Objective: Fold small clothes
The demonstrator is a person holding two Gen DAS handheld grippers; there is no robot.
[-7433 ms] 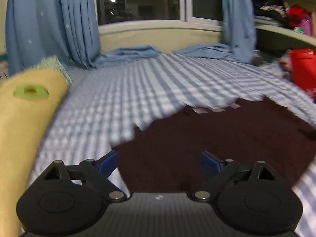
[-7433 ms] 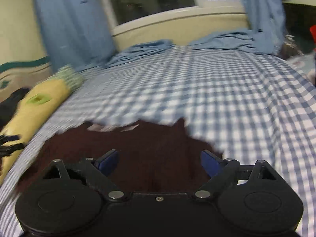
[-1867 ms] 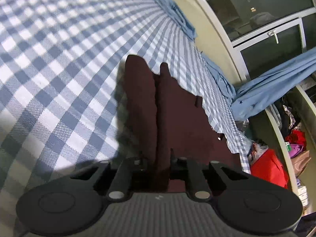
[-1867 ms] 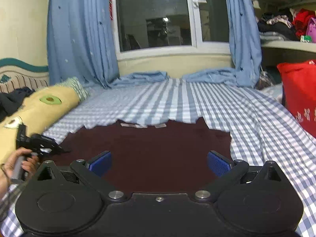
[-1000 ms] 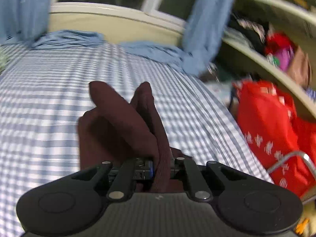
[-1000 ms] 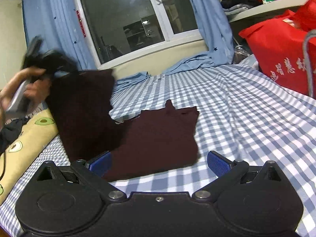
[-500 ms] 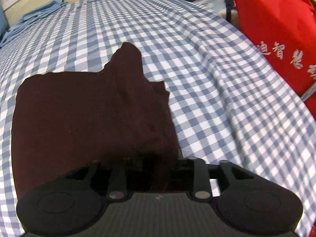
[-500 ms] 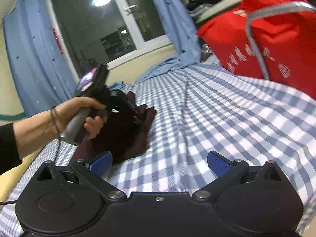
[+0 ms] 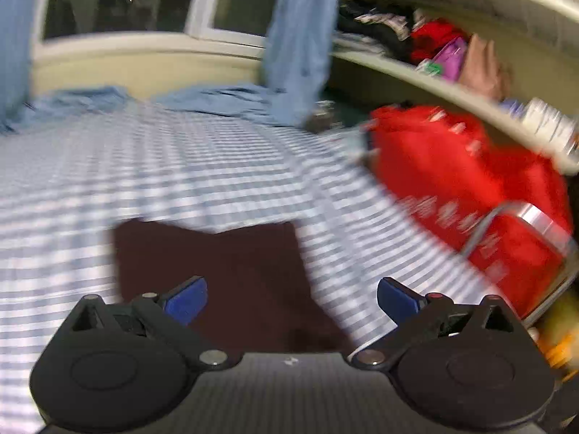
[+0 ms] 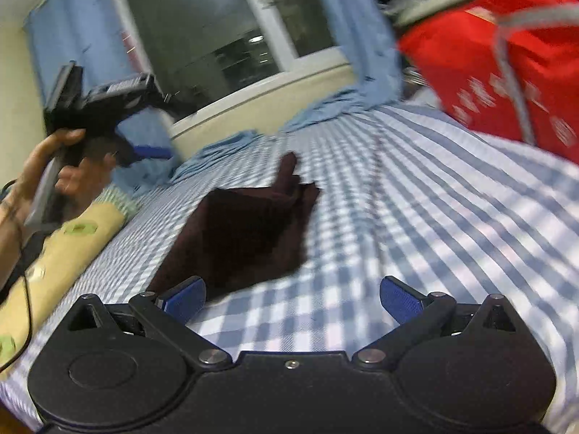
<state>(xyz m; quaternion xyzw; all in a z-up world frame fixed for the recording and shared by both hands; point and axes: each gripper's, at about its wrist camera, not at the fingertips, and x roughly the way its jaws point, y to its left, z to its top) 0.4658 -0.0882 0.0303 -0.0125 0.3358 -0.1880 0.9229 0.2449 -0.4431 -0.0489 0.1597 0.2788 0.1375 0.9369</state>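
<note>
Garment: dark maroon garment [image 10: 249,231] lies folded on the checked bedsheet [image 10: 434,217], no tool touching it
Left gripper [image 9: 291,298]: jaws wide, holding nothing, hovering over the near edge of the garment [image 9: 217,271]
Right gripper [image 10: 293,298]: jaws wide, holding nothing, above bare sheet near the front edge of the garment
Bearing from left gripper: garment at 12 o'clock, directly between and ahead of the fingers
Bearing from right gripper: garment at 11 o'clock, apart from the fingers
Long axis: in the right wrist view, runs away from the camera toward 12 to 1 o'clock, a narrow tab sticking out at the far end
Nearer tool: judged to be the left gripper
Surroundings: red bag [image 9: 470,188] at 2 o'clock of the left gripper; yellow pillow [image 10: 68,249] at 9 o'clock of the right gripper
Image quality: both views motion-blurred, fine folds not readable
</note>
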